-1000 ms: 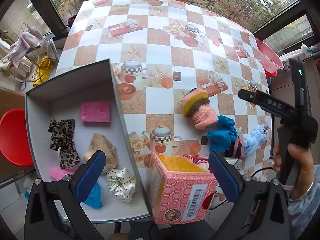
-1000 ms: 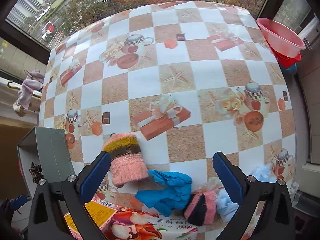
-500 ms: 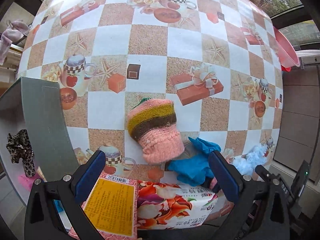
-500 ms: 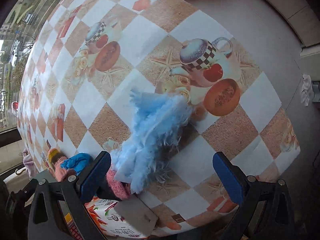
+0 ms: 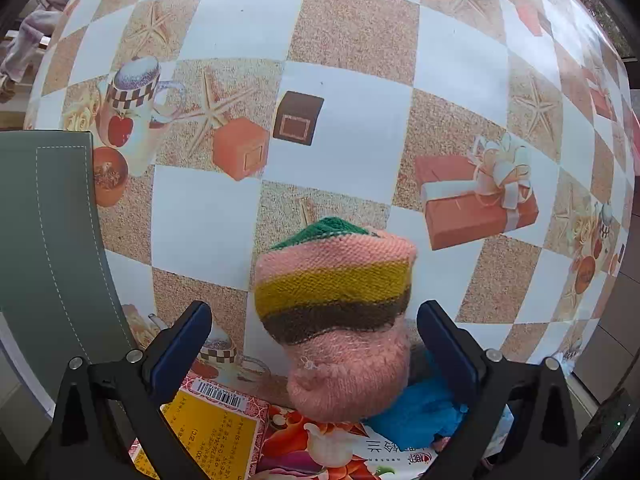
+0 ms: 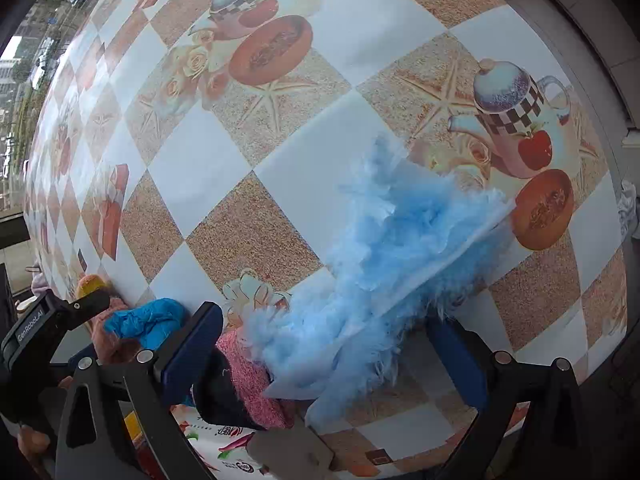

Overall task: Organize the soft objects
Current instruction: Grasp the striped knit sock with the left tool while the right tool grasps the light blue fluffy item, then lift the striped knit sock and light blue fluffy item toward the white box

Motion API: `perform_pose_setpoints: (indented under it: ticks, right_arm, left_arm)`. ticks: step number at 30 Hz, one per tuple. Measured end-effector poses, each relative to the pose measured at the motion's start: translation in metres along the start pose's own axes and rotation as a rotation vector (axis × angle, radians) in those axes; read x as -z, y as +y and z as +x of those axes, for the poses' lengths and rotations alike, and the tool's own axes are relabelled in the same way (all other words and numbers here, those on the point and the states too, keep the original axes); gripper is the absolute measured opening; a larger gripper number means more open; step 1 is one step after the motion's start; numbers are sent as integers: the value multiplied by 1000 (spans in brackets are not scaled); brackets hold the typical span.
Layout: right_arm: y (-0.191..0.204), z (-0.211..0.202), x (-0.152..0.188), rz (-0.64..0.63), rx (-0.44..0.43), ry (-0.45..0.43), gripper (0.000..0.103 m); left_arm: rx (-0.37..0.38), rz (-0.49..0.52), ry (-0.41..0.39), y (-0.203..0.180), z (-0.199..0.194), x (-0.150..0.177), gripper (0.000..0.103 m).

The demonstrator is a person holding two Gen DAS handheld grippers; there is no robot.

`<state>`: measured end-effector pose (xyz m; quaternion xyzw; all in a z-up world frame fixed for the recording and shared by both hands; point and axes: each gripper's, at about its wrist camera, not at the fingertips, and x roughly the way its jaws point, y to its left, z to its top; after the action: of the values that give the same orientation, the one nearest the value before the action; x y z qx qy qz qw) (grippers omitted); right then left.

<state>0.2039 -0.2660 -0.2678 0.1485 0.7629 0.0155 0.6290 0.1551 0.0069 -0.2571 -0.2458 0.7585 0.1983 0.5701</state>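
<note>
Meanwhile, on a checked tablecloth (image 5: 208, 216), both grippers close in on loose soft goods, neither yet holding anything. The left gripper (image 5: 314, 332) stands wide open around a striped knitted sock (image 5: 336, 312), whose long axis runs from 12 to 6 o'clock, green-tipped end pointing to 12 and pink end toward the camera. A blue glove (image 5: 416, 412) lies touching it at 5 o'clock, beside a printed box (image 5: 224, 432); a grey bin wall (image 5: 48, 240) rises at 9 o'clock. The right gripper (image 6: 324, 340), also wide open, straddles a blue feathery piece (image 6: 400, 248) stretching from 7 toward 1 o'clock, with a pink knit item (image 6: 252, 380) at its lower end. Judging by this, several pieces remain unsorted on the table.
</note>
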Motion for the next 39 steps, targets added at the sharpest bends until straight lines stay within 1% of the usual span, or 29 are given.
perform_pose_setpoints:
  ticks: [1,3,4,5,6,7,8,9,10,11,12,13,14,15,19,25,31,32,34,35,39]
  right_arm:
    - [2,0,1,-14,8,-3,103]
    - [7,-1,3,-36,12,-8,93]
    - [10,-1,4,-47,11,-7,80]
    - [10,-1,4,-59,11,1,69]
    - [13,1,6,-68,-5,10,66]
    - [15,2,8,-71,-27,17,58]
    - [17,4,10,-73,-39,21,53]
    - [17,5,11,-79,-40,22,51]
    - [10,3,12,-84,-43,18,46]
    - [9,1,13,-85,-50,14,43]
    - [7,0,14,-84,-58,12,43]
    - [5,-2,15,-81,-63,9,42]
    - [2,-5,14,-80,-67,4,39]
    - [-1,-8,15,-81,-75,-3,39]
    - [-9,-24,19,-96,-99,-27,39]
    - [-13,-50,28,-117,-123,-70,39]
    - [-15,-60,29,-116,-149,-91,39]
    - [-15,-61,31,-117,-151,-93,39]
    - [-10,-61,35,-120,-155,-95,39]
    - [-10,-63,39,-123,-155,-97,39]
    - [-8,-67,54,-138,-155,-105,39]
  left_arm:
    - [4,3,12,-1,3,0,103]
    - [1,10,45,-3,9,0,101]
    - [-8,9,54,-3,12,0,99]
    - [-18,6,58,-4,14,1,95]
    - [-19,6,63,-5,16,2,92]
    - [-11,8,69,-5,18,2,90]
    - [3,9,71,-7,20,4,82]
    - [21,9,74,-7,21,5,75]
    - [20,10,66,-8,20,5,74]
    - [20,18,54,-9,18,6,67]
    - [16,37,36,-11,14,7,53]
    - [15,69,21,-14,7,4,44]
    - [24,97,11,-17,3,5,37]
    - [31,121,-4,-19,-3,6,35]
    - [2,239,-119,-30,-34,20,35]
    - [27,340,-216,-42,-71,53,35]
    - [72,389,-253,-41,-90,81,35]
    - [74,399,-261,-43,-92,92,35]
    - [86,419,-267,-43,-97,90,35]
    - [93,428,-272,-37,-100,99,35]
    - [110,462,-287,-34,-104,116,35]
